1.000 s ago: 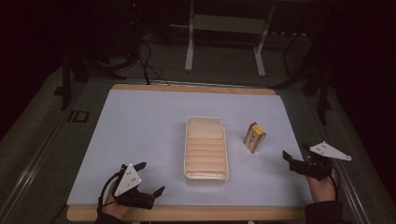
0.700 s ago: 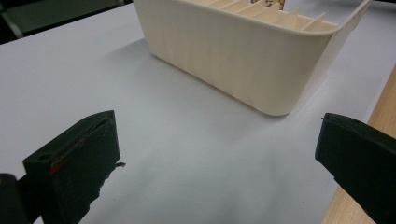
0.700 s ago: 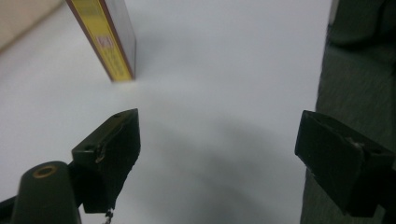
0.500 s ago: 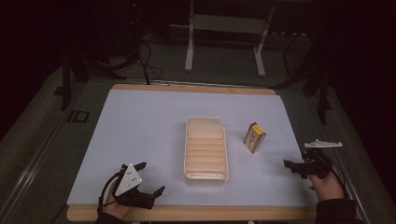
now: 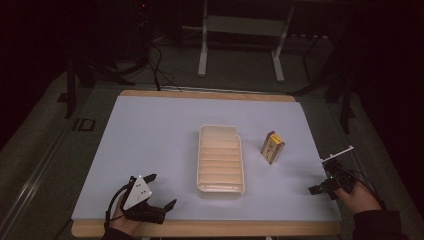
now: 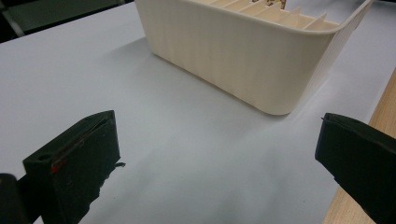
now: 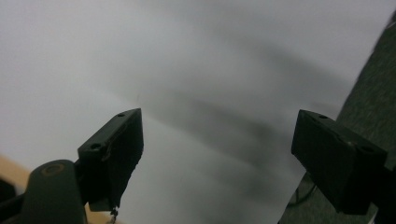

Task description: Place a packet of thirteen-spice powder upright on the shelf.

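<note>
A cream ribbed tray [image 5: 220,161] lies lengthwise in the middle of the white mat [image 5: 150,135]. In the left gripper view its near end wall [image 6: 243,56] stands close ahead. A small yellow and brown box [image 5: 272,147] stands just right of the tray. My left gripper [image 5: 161,190] rests at the mat's near left corner. It is open with nothing between its jaws, and it points toward the tray, as the left gripper [image 6: 217,140] shows in its own view. My right gripper [image 5: 323,179] is at the mat's near right edge, also open and empty. The right gripper [image 7: 217,135] hangs over blurred white mat.
The mat covers a wooden table whose bare edge [image 5: 210,229] runs along the front. Dark floor [image 5: 395,115], cables [image 5: 160,65] and a metal stand [image 5: 240,30] lie beyond the far side. Grey floor [image 7: 373,79] shows past the mat's right edge.
My right gripper has drawn back toward the near right edge of the mat and tilted. The left gripper, tray and box have stayed put.
</note>
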Available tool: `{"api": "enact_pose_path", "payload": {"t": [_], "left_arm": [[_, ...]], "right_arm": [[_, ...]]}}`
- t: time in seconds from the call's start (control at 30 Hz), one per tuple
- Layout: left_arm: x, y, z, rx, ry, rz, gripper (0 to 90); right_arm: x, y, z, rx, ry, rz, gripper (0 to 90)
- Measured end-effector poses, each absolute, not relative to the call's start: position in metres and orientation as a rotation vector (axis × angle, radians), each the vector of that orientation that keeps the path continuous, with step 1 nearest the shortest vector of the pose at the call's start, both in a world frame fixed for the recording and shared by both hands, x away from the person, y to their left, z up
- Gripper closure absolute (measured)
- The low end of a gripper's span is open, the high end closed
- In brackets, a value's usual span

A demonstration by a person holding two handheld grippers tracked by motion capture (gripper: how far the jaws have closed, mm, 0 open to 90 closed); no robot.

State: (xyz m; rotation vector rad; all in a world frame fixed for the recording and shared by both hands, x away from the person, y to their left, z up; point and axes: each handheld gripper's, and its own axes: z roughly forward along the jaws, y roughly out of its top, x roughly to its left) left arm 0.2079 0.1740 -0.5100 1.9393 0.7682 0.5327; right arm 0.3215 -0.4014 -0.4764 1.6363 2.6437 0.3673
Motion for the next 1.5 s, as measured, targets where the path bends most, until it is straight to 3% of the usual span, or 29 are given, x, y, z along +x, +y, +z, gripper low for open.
{"api": "enact_pose_path", "payload": {"t": [0.6, 1.5], "left_arm": [[0.208, 0.174, -0.510, 1.938, 0.769, 0.530, 0.0], [0.208, 0.174, -0.510, 1.940, 0.767, 0.527, 0.0]], "right_arm": [[0.317, -0.382, -0.465, 1.339, 3.036, -0.014, 17.4], [0.305, -0.320, -0.457, 0.695, 3.280, 0.040, 14.8]]}}
